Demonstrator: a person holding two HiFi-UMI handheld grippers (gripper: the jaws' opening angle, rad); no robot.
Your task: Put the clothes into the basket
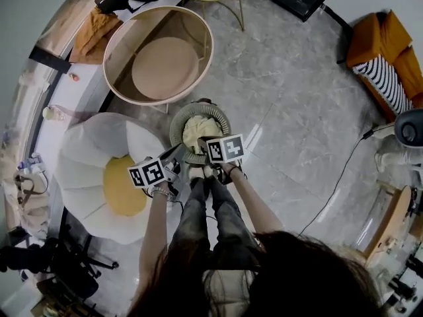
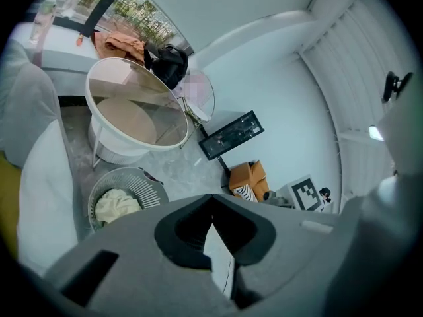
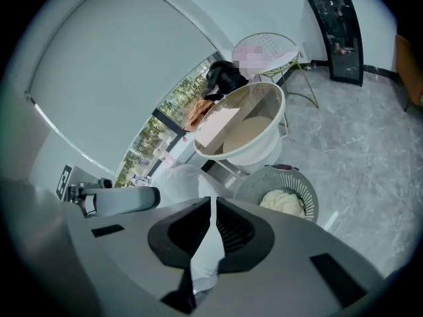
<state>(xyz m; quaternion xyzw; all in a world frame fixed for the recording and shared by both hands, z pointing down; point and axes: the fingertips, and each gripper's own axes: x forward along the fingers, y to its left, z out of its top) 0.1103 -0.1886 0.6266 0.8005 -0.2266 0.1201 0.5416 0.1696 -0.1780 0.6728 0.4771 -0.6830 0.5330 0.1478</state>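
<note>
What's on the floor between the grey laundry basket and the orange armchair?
Nothing. In the head view, the stretch of grey tiled floor between the laundry basket and the orange armchair is bare.

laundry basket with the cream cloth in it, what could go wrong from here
1. The left gripper and right gripper are both shut and empty, and in the head view they sit by the near rim of the basket. A careless swing might knock it and spill the cream cloth.
2. A black cable trails across the floor to the right of the person's legs. Stepping that way could catch a foot.
</note>
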